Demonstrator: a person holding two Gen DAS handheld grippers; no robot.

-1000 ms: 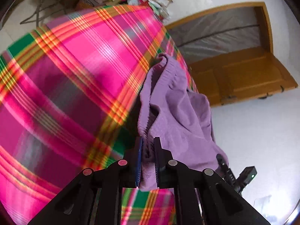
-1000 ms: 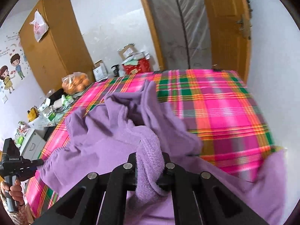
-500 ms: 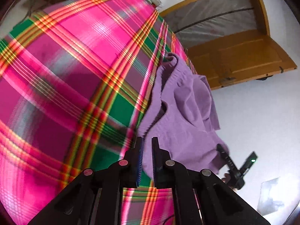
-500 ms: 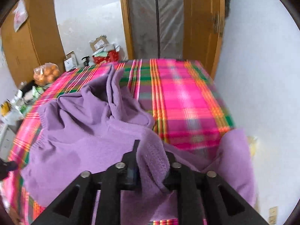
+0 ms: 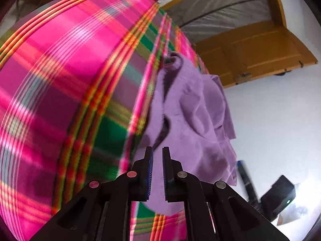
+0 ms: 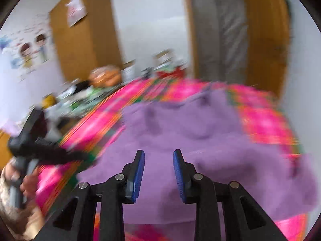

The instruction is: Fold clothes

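Garment (image 6: 192,140) on bedspread (image 6: 266,120)

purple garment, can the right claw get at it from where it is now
Probably yes. The right claw is open and empty, and the purple garment lies spread on the plaid cloth right ahead of it, with nothing between. The view is blurred.

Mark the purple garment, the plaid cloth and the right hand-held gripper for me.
purple garment (image 6: 180,128): right wrist view, its middle.
plaid cloth (image 5: 60,80): left wrist view, bare pink stretch.
right hand-held gripper (image 6: 158,156): right wrist view, between fingertips.

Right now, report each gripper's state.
Left gripper: open by a narrow gap, holding nothing.
Right gripper: open wide, empty, above the purple garment.
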